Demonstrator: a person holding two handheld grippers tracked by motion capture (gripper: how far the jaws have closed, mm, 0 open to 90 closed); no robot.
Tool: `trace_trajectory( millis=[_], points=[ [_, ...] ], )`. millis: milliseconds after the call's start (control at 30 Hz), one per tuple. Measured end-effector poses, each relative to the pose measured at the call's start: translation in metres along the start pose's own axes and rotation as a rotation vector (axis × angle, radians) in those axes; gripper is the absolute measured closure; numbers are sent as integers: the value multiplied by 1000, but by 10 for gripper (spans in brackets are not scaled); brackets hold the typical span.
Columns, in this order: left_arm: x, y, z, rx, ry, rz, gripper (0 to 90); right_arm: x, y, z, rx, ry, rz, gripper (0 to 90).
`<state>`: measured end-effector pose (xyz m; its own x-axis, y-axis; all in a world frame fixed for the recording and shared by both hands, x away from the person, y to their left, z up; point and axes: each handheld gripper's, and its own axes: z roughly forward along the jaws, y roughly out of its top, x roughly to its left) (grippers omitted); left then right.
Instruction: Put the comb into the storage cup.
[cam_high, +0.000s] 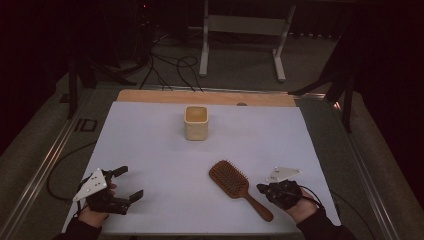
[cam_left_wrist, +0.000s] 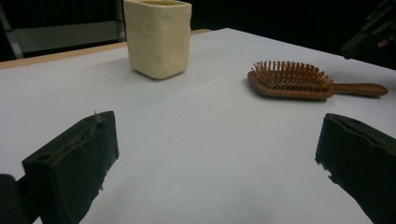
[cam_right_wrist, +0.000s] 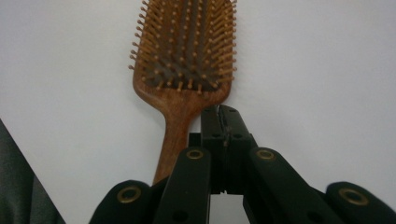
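Note:
A wooden paddle hairbrush (cam_high: 229, 178) lies bristles up on the white table mat (cam_high: 150, 145), its handle pointing toward the near right. My right gripper (cam_high: 261, 189) rests shut just right of that handle. In the right gripper view the pressed-together jaws (cam_right_wrist: 223, 122) hold nothing and sit beside the brush handle (cam_right_wrist: 173, 135). A cream square cup (cam_high: 196, 122) stands upright near the far middle. My left gripper (cam_high: 129, 183) lies at the near left, open wide. Its view shows bare mat between the jaws (cam_left_wrist: 215, 154), with the cup (cam_left_wrist: 159, 37) and the hairbrush (cam_left_wrist: 289, 80) beyond.
A wooden strip (cam_high: 205, 97) borders the mat's far edge. On the floor beyond stand a white metal frame (cam_high: 242, 30) and loose cables (cam_high: 170, 70). A metal rail (cam_high: 42, 165) runs along the table's left side. The other hand's gripper (cam_left_wrist: 369, 37) appears at top right.

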<state>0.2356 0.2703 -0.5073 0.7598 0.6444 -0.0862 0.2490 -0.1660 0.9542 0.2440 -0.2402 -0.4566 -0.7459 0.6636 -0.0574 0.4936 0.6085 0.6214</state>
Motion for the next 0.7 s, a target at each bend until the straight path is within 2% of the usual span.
trace_trajectory(
  millis=[100, 133, 467, 700],
  points=[
    [0, 0, 0, 0, 0, -2, 0, 3, 4, -1, 5, -4, -3, 888],
    [0, 0, 0, -2, 1, -3, 0, 4, 5, -1, 6, -9, 2, 852],
    [0, 0, 0, -6, 2, -7, 0, 16, 15, 2, 73, 5, -40, 731],
    [0, 0, -1, -7, 0, -5, 0, 21, 18, 12, 131, 36, -44, 488]
  ],
)
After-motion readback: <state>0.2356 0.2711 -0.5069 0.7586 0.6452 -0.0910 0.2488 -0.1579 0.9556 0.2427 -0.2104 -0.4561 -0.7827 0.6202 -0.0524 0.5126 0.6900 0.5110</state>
